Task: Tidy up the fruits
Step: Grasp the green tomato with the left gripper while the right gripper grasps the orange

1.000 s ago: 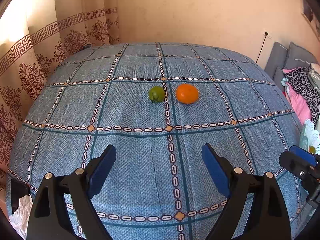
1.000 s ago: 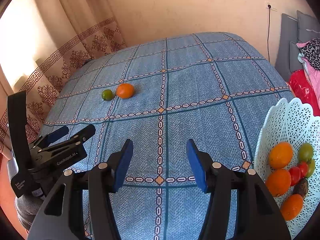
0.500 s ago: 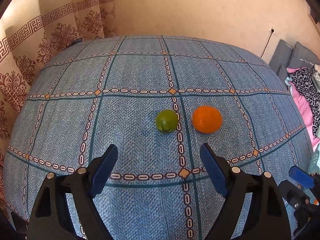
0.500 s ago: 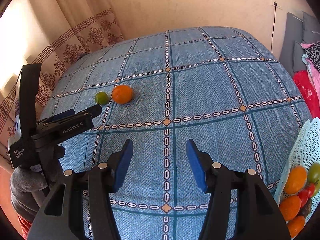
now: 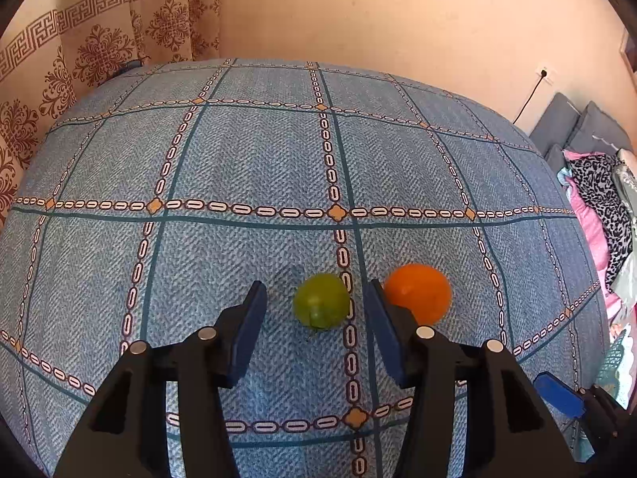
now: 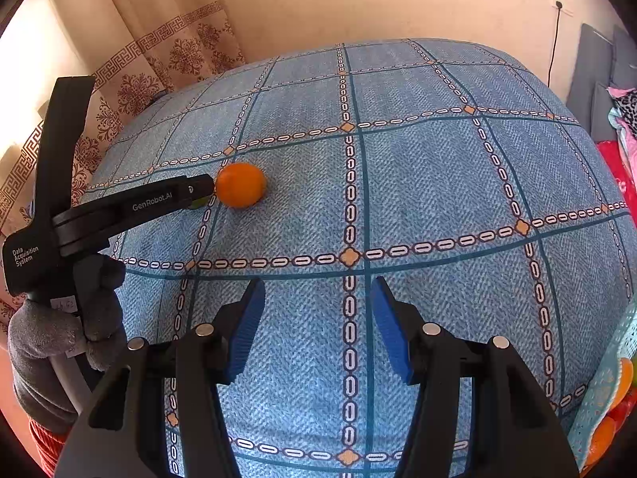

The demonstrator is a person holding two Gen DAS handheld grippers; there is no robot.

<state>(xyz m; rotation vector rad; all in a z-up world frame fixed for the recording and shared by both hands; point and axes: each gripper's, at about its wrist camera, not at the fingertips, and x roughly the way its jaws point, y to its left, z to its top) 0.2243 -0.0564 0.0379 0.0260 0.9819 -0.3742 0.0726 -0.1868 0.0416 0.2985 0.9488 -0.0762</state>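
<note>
My left tongs (image 5: 314,310) point steeply down at the tabletop (image 5: 247,167), and their jaws are closing. The green fruit (image 5: 321,305) lies between the two blue pads, nearer the right pad; neither pad touches it, so nothing is gripped. The orange fruit (image 5: 418,292) rests on the cloth just outside the right pad, close beside the green fruit but apart from it.

In the right wrist view, my left tongs (image 6: 199,193) reach in from the left edge, tilted down toward the cloth, with the tip just beside the orange fruit (image 6: 240,184). Only a sliver of the green fruit (image 6: 198,203) shows beneath them. My gloved left hand (image 6: 63,330) wraps the grip below the black body.

My right tongs (image 6: 318,318) also point steeply down. Their jaws stand apart with only bare cloth between the pads. They hover well apart from both fruits, nearer the front edge of the tabletop.

A white lattice basket (image 6: 605,390) sits at the right edge of the right wrist view, with orange and red fruits inside. A patterned curtain (image 5: 99,40) hangs behind the tabletop on the left.
</note>
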